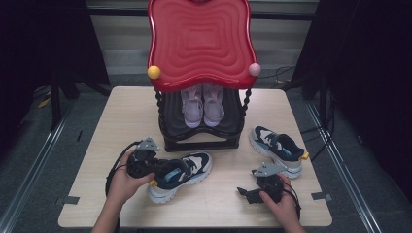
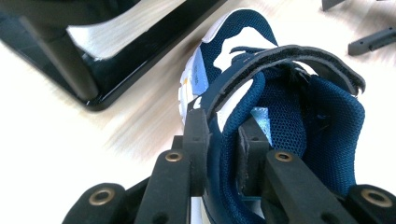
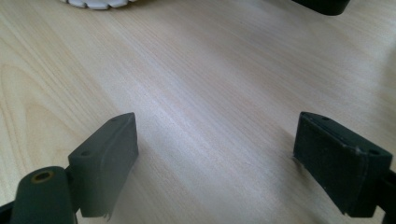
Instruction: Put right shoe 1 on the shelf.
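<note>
Light falls from overhead onto the pale counter [image 1: 136, 111] — its surroundings sink into near-black. The red tray [image 1: 201, 41] carries soft glare. The left gripper view is streaked with motion blur at the edges; the right gripper view's jaws are soft, casting faint shadows.

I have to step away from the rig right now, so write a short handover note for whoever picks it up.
Left gripper: shut on the collar of the near navy shoe, which lies on the table in front of the shelf.
Right gripper: open over bare table, holding nothing.
Second navy shoe: on the table, right of the shelf, untouched.
Pink shoes: a pair already on the shelf under the red top.
Left, probably: shelve both navy shoes.
</note>
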`<state>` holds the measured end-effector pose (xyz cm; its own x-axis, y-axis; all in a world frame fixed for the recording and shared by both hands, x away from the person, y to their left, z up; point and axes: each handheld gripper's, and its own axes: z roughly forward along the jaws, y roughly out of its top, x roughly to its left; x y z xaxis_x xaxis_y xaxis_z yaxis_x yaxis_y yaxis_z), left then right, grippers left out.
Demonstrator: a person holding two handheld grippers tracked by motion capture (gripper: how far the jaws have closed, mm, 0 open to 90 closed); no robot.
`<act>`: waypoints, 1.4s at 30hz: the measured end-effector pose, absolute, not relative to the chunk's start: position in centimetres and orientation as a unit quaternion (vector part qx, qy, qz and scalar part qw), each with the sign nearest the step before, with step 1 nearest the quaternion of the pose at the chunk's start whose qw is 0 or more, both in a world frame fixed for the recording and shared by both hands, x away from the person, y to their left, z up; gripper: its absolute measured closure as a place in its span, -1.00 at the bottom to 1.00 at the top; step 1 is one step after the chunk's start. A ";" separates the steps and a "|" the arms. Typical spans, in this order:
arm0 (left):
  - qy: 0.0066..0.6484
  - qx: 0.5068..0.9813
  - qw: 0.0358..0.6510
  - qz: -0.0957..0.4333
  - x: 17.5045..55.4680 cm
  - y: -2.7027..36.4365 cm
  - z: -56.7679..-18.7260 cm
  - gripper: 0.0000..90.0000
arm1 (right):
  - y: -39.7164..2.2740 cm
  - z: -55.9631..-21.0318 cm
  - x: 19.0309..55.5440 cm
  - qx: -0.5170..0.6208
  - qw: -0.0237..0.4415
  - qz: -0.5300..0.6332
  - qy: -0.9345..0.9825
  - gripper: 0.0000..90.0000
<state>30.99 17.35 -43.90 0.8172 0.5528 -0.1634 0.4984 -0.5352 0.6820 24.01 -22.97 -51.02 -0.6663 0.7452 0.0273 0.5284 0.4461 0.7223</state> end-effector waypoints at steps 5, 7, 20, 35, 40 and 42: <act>0.315 0.870 0.378 0.042 30.3 19.7 -43.6 0.72 | -23.0 -51.0 24.0 0.380 0.149 0.364 0.837 -0.71; 0.320 0.867 0.380 0.043 30.1 20.5 -43.5 0.73 | -23.0 -51.0 24.0 0.380 0.149 0.364 0.837 -0.71; 0.365 0.854 0.365 0.065 29.1 25.6 -43.3 0.73 | -23.0 -51.0 24.0 0.381 0.147 0.365 0.837 -0.71; 0.446 0.809 0.371 0.095 29.2 30.2 -44.1 0.73 | -23.0 -51.0 24.1 0.380 0.147 0.366 0.837 -0.71; 0.480 0.783 0.375 0.129 29.8 30.4 -44.1 0.73 | -23.0 -51.0 24.1 0.378 0.147 0.366 0.837 -0.71; 0.489 0.775 0.375 0.141 30.3 30.2 -44.1 0.73 | -23.0 -51.0 24.1 0.379 0.147 0.366 0.837 -0.71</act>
